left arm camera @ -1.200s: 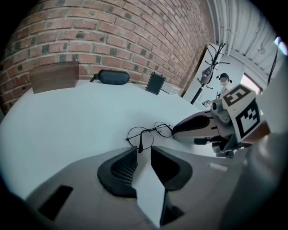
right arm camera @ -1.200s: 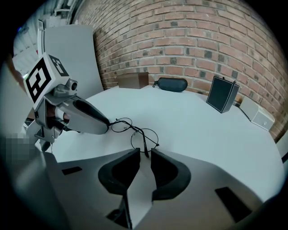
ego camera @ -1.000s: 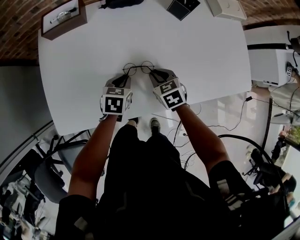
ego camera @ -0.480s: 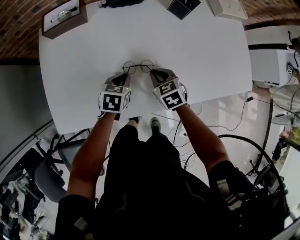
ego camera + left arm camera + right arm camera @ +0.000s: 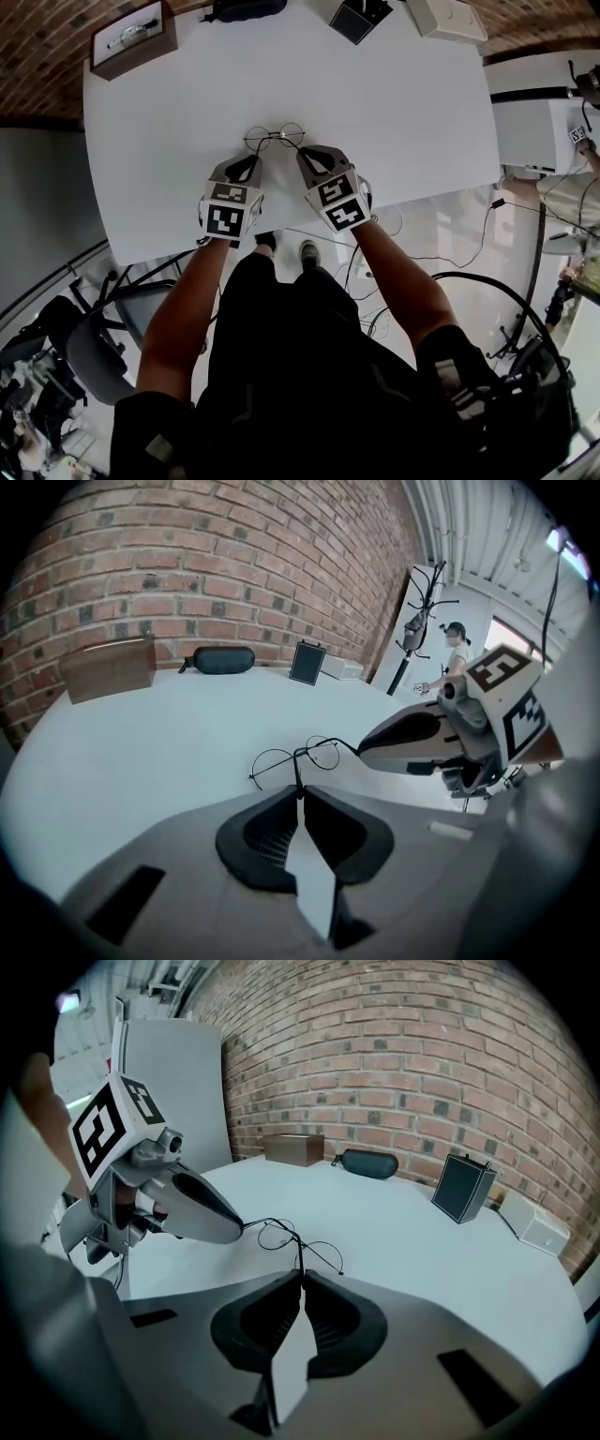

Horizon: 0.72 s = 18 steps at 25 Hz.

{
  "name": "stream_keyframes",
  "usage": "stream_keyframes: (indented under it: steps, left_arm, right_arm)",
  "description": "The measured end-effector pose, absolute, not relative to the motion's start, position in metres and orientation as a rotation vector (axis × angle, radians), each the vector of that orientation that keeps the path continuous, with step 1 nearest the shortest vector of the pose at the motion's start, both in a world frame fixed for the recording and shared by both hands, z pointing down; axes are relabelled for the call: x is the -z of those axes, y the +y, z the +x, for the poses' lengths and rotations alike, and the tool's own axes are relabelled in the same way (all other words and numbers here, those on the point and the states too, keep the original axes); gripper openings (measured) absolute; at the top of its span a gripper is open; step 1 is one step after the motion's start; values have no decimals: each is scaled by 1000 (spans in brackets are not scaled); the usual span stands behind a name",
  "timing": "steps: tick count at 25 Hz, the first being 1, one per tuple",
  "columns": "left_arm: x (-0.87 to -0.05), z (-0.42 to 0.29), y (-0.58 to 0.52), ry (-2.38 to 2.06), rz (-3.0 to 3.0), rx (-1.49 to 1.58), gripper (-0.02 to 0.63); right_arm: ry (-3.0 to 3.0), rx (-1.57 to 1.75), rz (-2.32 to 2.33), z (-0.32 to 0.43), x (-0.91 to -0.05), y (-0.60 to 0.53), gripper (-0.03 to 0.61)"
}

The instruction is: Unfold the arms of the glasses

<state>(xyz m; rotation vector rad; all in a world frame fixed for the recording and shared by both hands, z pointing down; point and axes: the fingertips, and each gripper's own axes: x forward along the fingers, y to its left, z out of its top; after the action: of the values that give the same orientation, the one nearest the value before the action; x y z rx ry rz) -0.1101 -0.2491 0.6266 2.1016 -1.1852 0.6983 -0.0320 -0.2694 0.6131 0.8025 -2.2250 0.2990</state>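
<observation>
Thin round wire glasses (image 5: 275,138) sit just above the white table (image 5: 394,103), near its front edge. My left gripper (image 5: 247,161) comes at them from the left. Its jaws are closing, and the tips pinch one thin arm (image 5: 298,771) of the glasses (image 5: 298,757). My right gripper (image 5: 305,153) comes from the right, jaws also closing, tips nipped on the other arm (image 5: 298,1255) of the glasses (image 5: 291,1237). Each gripper shows in the other's view: the right gripper (image 5: 361,747) and the left gripper (image 5: 241,1227) meet at the frame.
At the table's far side lie a wooden box (image 5: 129,39), a black glasses case (image 5: 246,9), a small black stand (image 5: 354,17) and a white box (image 5: 448,17). The table's front edge runs just under my hands. A person (image 5: 454,644) stands far off.
Both grippers have drawn their jaws in on the glasses' arms. Both hands have come up slightly, and the glasses have shifted a little with them.
</observation>
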Motion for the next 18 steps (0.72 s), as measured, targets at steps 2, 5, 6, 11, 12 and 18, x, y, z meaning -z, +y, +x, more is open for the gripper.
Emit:
stream_keyframes:
  steps: [2,5,6,11,12,18]
  left_arm:
    - [-625,-108,-245,-1186,2107,-703,32]
    - [-624,-106,-237,-1189,2110,-694,29]
    - [-623,-105,-234,-1187,2110,-690,29]
    - [-622,-89,-217,-1155,2130,-689,25]
    - [-622,-85,-214,-1145,2135,-692,23]
    - [-630,-72,-200,-1094,2143,-718,23]
  right_arm:
    - [-2229,-297,800,-32,-612,-265,20]
    - [-2241,-281,784,-35,-609,-257,20]
    - [-2249,-272,773,-36,-608,-254,20]
    - [-2256,-254,715,-39,-609,-238,20]
    - [-2254,-257,706,-40,-611,-235,20]
    - [-2246,-257,654,-47,-623,-222,20]
